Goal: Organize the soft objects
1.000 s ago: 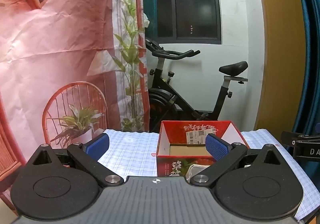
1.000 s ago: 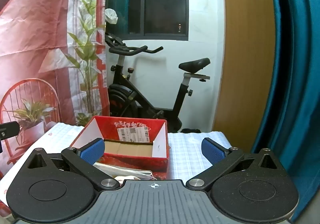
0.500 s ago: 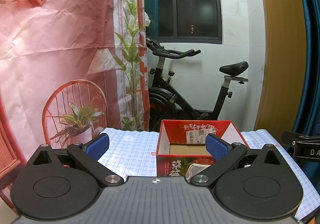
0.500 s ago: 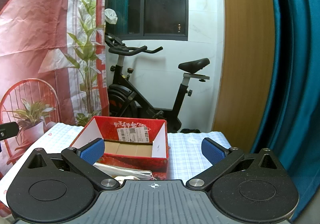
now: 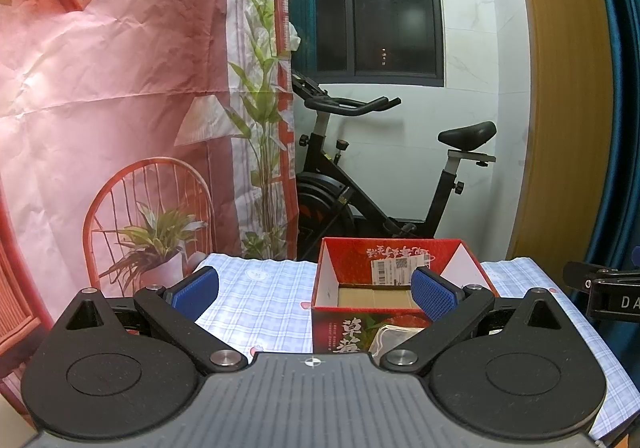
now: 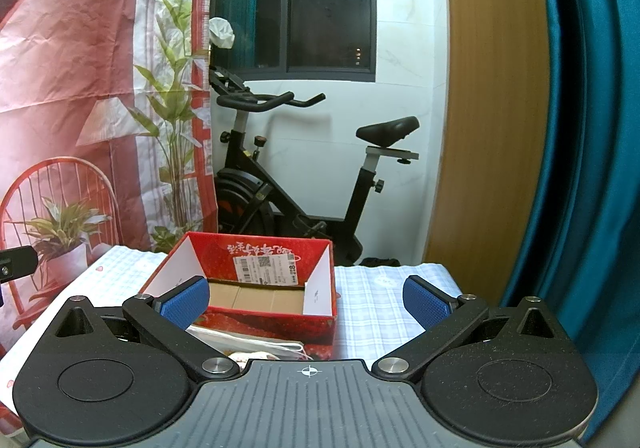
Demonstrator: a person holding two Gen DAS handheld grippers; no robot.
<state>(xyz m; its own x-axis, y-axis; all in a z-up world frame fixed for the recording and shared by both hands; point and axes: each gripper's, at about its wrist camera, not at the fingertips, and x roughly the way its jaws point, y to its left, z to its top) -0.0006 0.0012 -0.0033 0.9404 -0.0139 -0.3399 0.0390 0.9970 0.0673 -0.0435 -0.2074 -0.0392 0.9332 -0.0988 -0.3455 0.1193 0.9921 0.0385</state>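
Both grippers, left (image 5: 316, 288) & right (image 6: 306, 300), gape wide, empty. Bagged soft pack (image 6: 256, 344) by red box (image 6: 256, 288): prob light, floppy, slick; pinch an edge.

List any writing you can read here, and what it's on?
"DA": white letters on the black gripper part at the left view's right edge; the rest is cut off.
"草莓": front of the red box, partly hidden.
Red box's back wall: stylised white characters, unreadable.
White label inside the box: barcode, QR code, print too small.
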